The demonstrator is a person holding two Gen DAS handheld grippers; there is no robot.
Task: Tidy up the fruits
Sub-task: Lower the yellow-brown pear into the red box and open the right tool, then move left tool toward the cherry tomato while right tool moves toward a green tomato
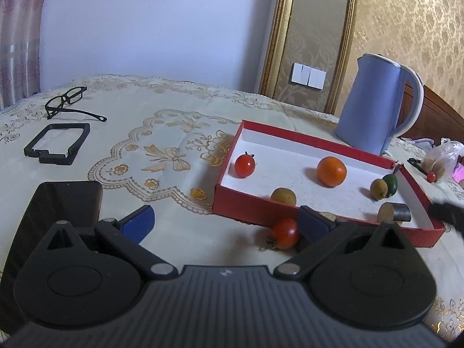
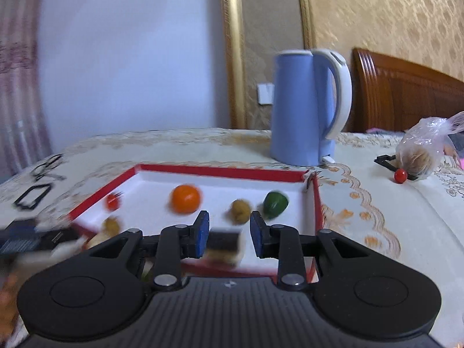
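Observation:
A red box with a white floor [image 1: 255, 205] [image 2: 226, 172] lies on the table. In it are a red tomato [image 1: 245, 165], an orange [image 1: 331, 171] [image 2: 185, 199], a brown fruit [image 1: 283, 196], another brown fruit [image 1: 379, 188] [image 2: 240, 210], a green fruit [image 1: 391, 184] [image 2: 275, 204] and a dark cylinder [image 1: 394, 212] [image 2: 224, 242]. A second red tomato [image 1: 285, 233] lies on the cloth before the box, just inside my open left gripper's [image 1: 226, 220] right finger. My right gripper [image 2: 229, 227] is open over the box's near side, the cylinder between its fingers. The right wrist view is blurred.
A blue kettle [image 1: 374, 104] [image 2: 307, 107] stands behind the box. Black glasses [image 1: 68, 101], a black frame [image 1: 58, 143] and a dark phone [image 1: 58, 211] lie on the left. A plastic bag [image 2: 426, 149] and a small red fruit [image 2: 400, 175] lie at the right.

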